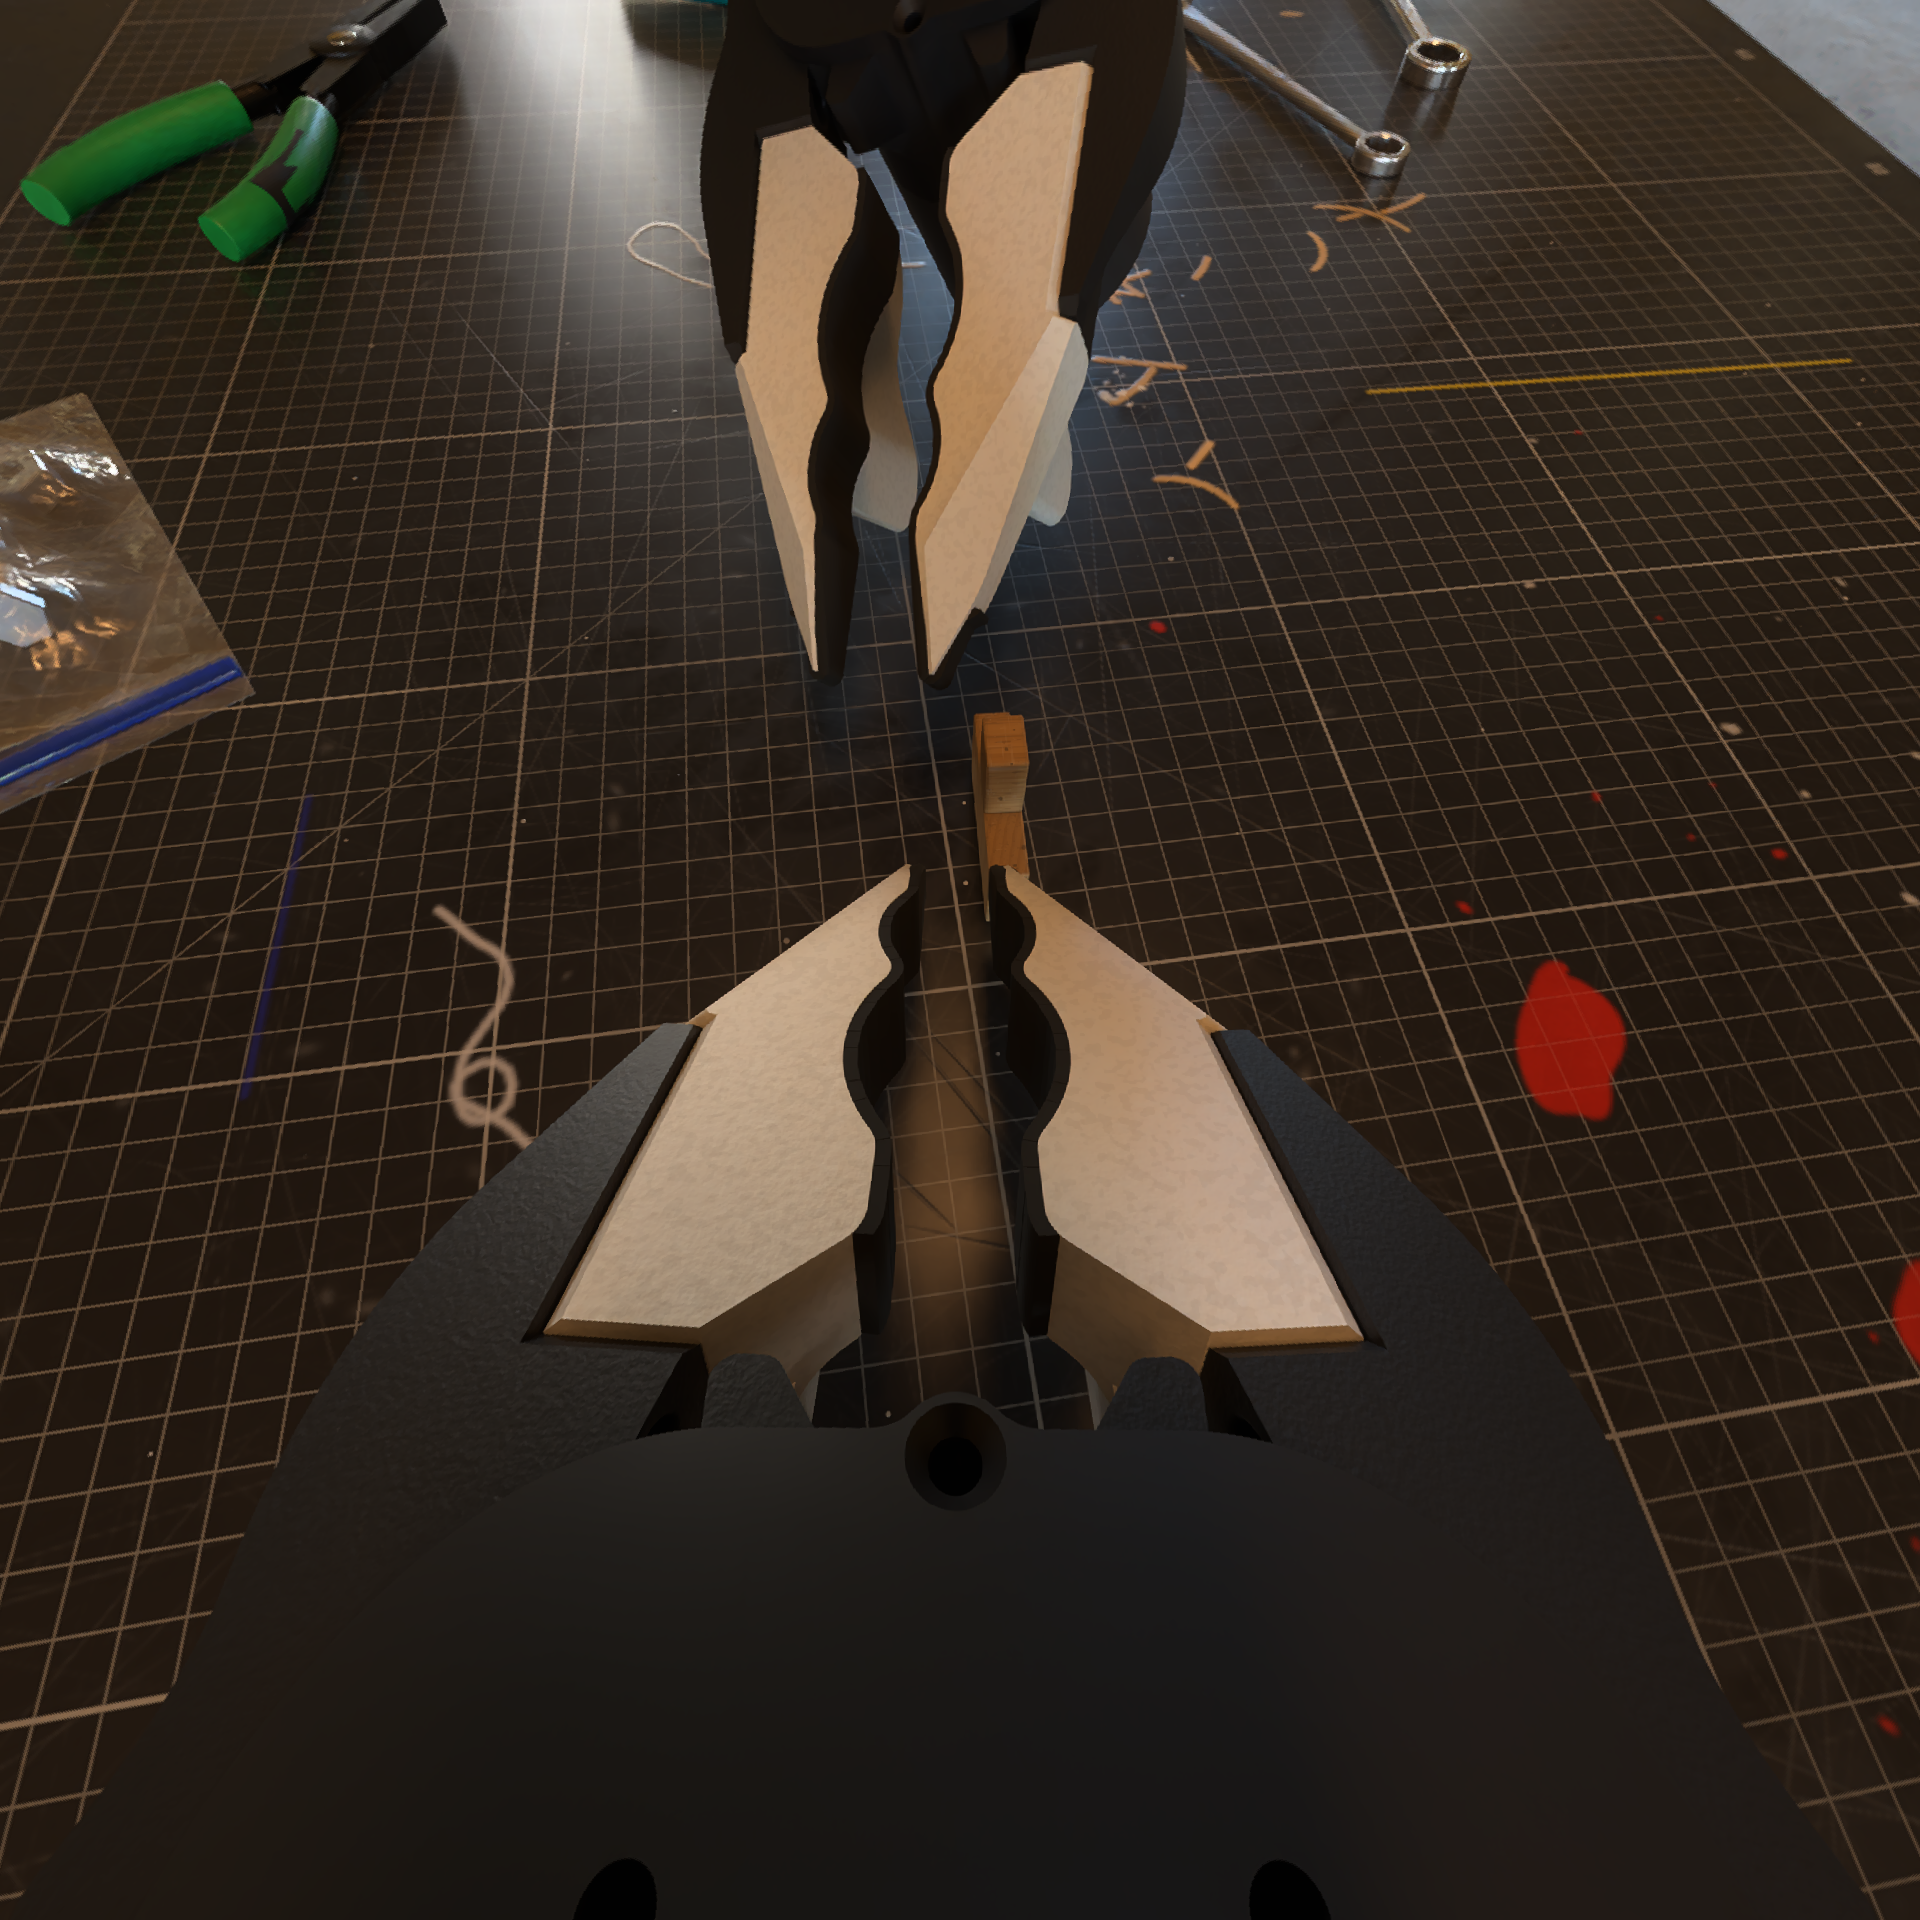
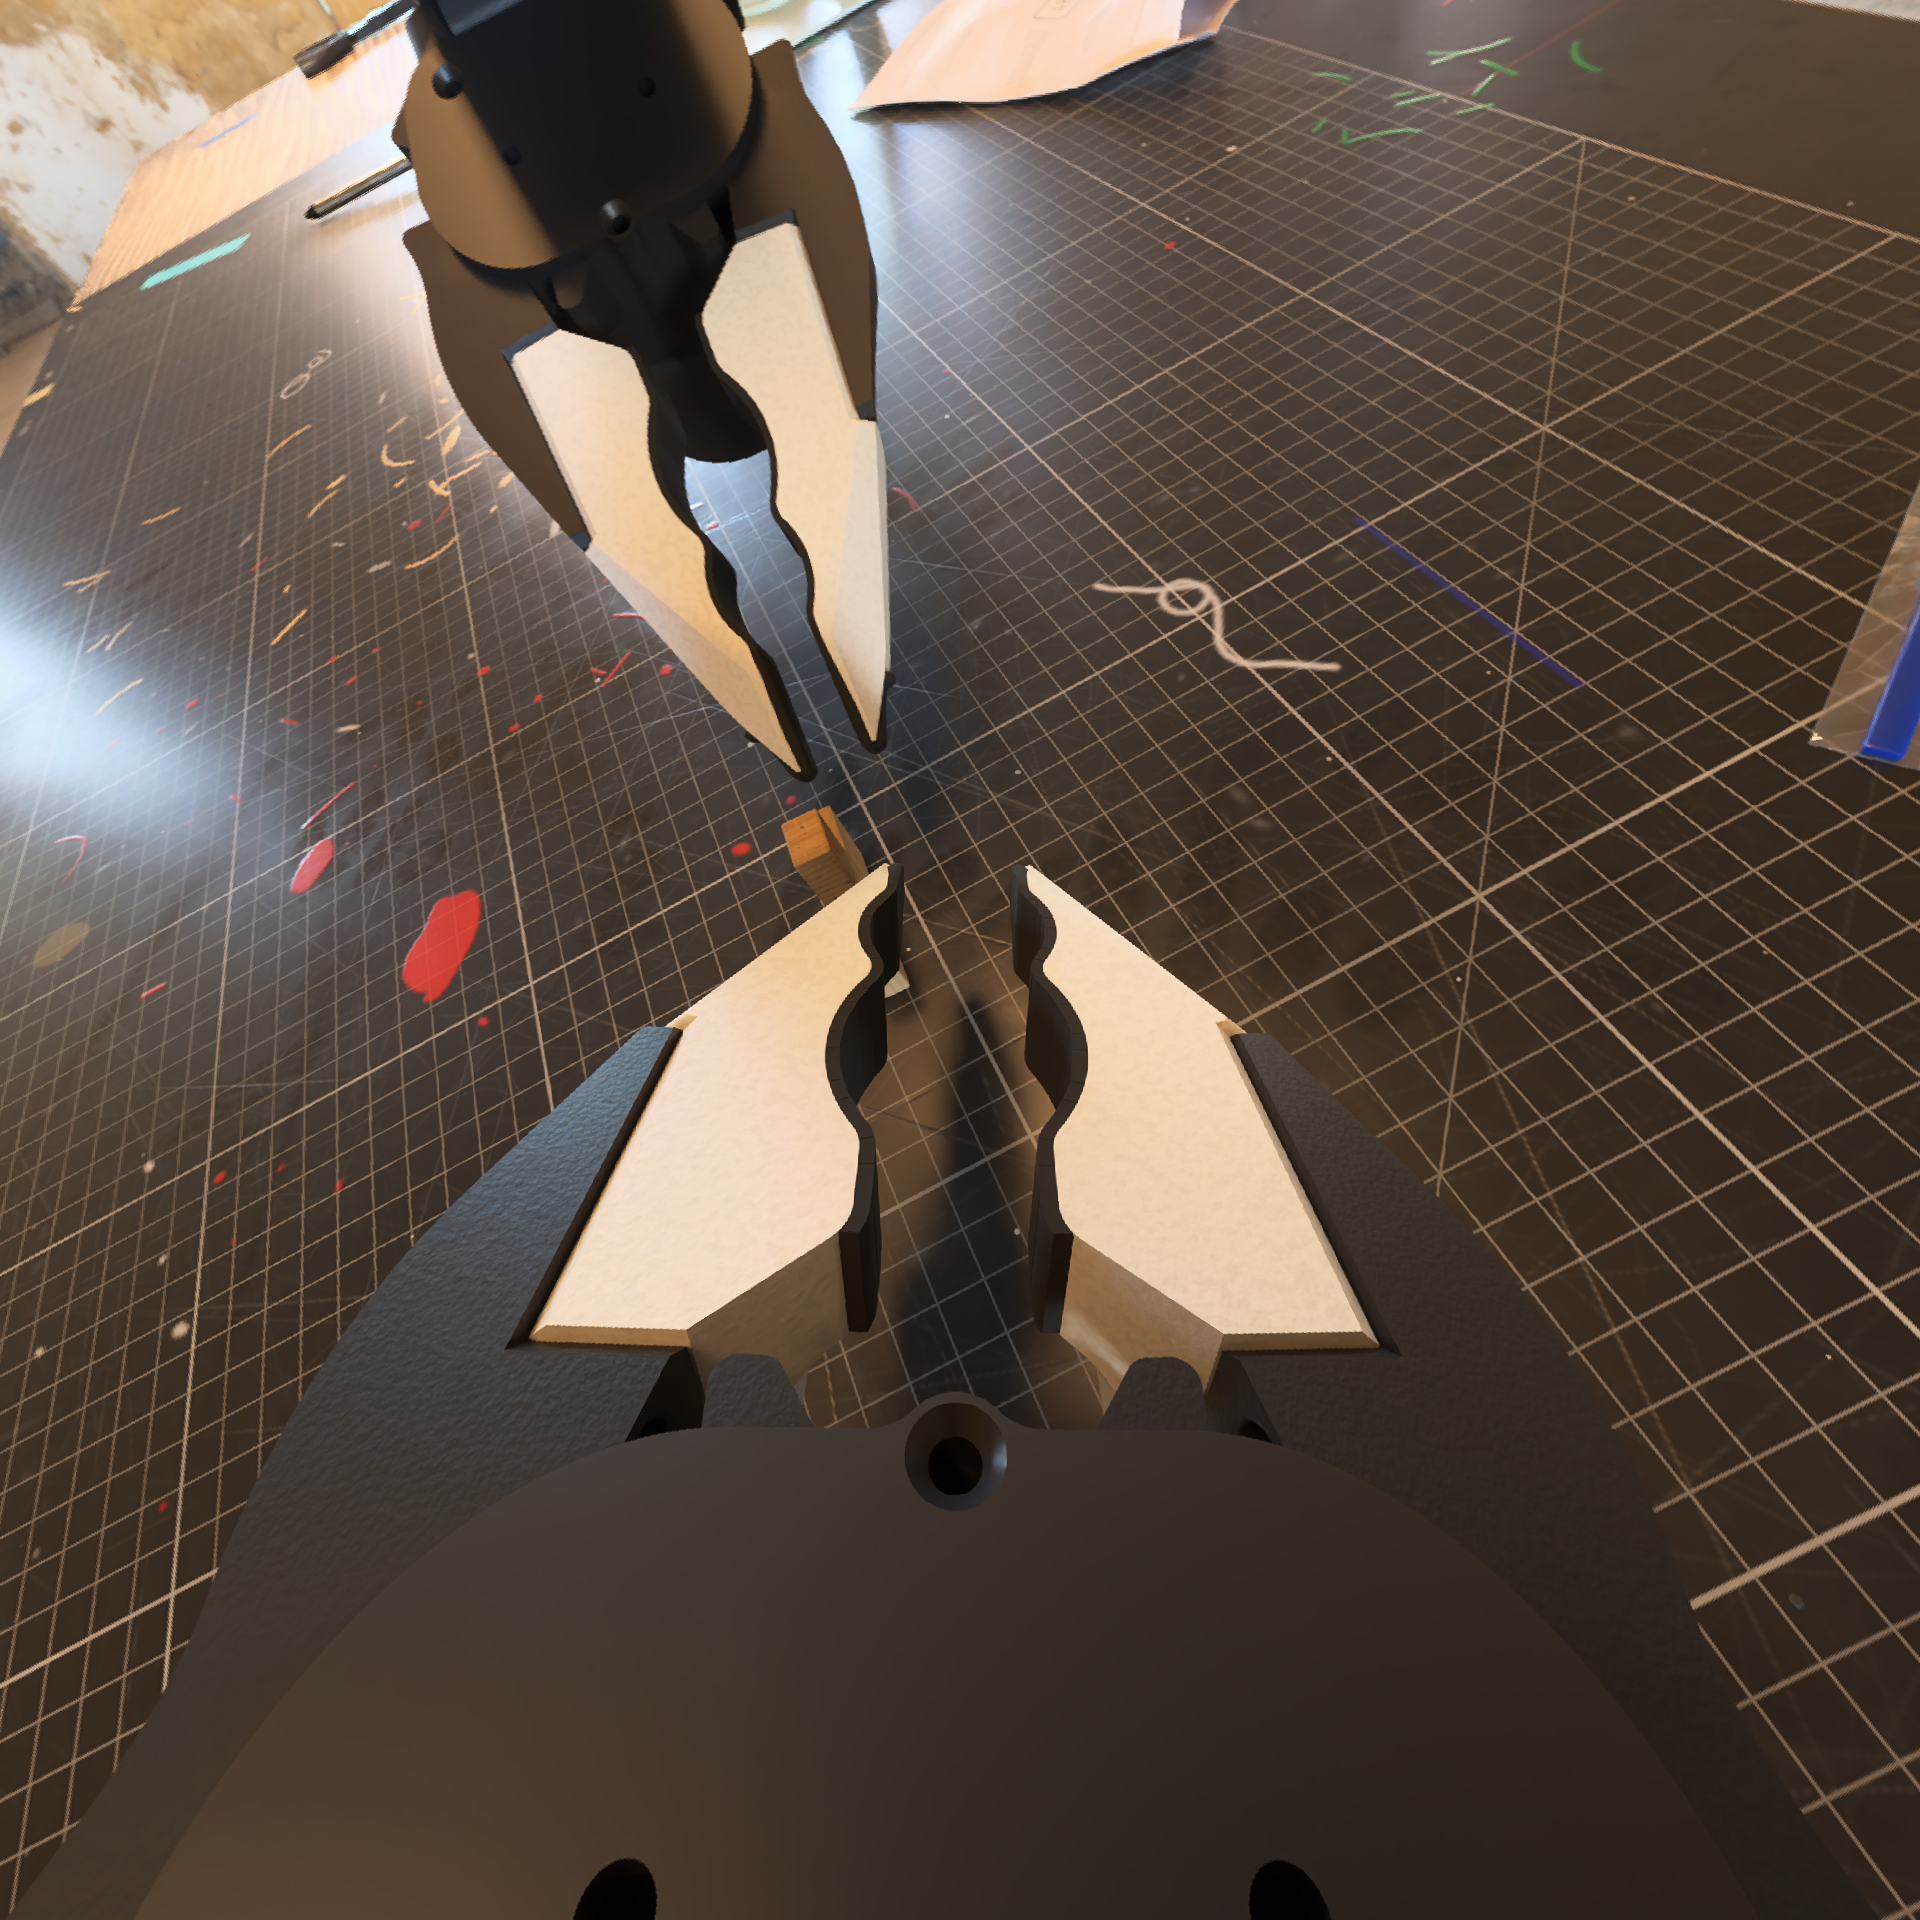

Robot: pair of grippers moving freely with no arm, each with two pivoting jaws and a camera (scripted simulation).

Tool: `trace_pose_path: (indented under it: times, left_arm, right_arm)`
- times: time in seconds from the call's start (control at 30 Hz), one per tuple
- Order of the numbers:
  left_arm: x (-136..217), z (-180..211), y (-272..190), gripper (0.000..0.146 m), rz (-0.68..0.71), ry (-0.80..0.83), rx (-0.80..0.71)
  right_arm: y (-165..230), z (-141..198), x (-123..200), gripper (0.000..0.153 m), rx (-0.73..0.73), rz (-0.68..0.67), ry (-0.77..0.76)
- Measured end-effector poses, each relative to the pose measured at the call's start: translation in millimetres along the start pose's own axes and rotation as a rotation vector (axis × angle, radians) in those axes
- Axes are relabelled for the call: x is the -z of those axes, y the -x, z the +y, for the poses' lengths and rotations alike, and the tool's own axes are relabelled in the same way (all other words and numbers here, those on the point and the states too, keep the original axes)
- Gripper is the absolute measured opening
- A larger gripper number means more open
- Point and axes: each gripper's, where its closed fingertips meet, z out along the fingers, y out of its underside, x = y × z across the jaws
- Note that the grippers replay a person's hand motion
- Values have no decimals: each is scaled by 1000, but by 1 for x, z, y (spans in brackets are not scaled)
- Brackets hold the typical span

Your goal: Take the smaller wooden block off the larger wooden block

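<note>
Wooden blocks (image 1: pixel 1002 795) stand as one small stack on the dark gridded tabletop (image 1: pixel 1558 623), between the two grippers that face each other. In the left wrist view a short, paler piece sits on top of a darker brown piece, and the lower part is hidden behind the tip of one finger, so which block is larger cannot be told. The left gripper (image 1: pixel 954 883) is low over the tabletop with its fingers released, a narrow gap between the tips and nothing held; the stack stands just past its right-hand fingertip. The right gripper (image 2: pixel 956 878) also has its fingers parted and empty, and in its own view the blocks (image 2: pixel 821 847) lie just ahead of the left-hand fingertip, slightly outside the gap. Each gripper shows farther off in the other's view, tips angled down toward the tabletop close to the stack.

Around them lie green-handled pliers (image 1: pixel 197 156) and metal wrenches (image 1: pixel 1351 114) at the far edge, a clear plastic bag (image 1: pixel 83 592) with a blue strip to the left, a looped bit of pale string (image 1: pixel 483 1039), red paint blotches (image 1: pixel 1569 1039) and scattered wood shavings (image 1: pixel 1195 457).
</note>
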Motion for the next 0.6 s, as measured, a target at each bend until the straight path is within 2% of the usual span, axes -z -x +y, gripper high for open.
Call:
trace_pose_path:
  times: [0.3,0.6]
  left_arm:
    - [1,-2,0,11,3,-18,3]
    - [-12,-6,-11,13,-23,16,-91]
  right_arm:
    - [10,-9,9,19,30,-67,-81]
    - [14,0,5,19,24,-87,-17]
